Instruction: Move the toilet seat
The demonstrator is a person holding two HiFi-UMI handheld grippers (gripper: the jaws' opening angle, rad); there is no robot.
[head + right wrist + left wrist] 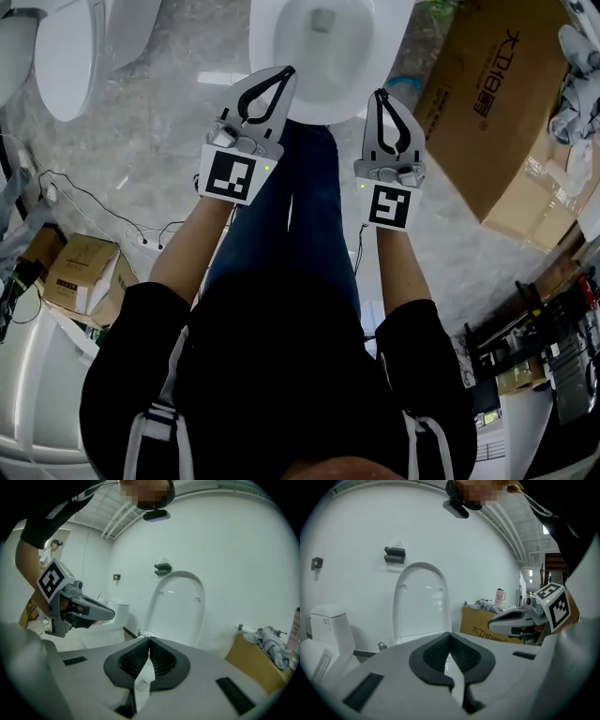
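Floor (pixel 159 122): grey marbled stone, slightly glossy. White toilet (pixel 328 47) stands at top centre of head view, bowl interior showing. Second toilet (pixel 70 52) stands at upper left, well apart from white toilet. Large cardboard box (pixel 487 103) with printed characters sits at right, just beside white toilet. Small cardboard box (pixel 82 274) lies near left edge, flaps partly open. Thin black cables (pixel 98 208) trail over floor between small cardboard box and second toilet. Dark clutter at lower right, too jumbled to name.

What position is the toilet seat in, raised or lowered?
Raised. The toilet seat stands upright against the wall in both gripper views, and the head view shows the bowl uncovered.
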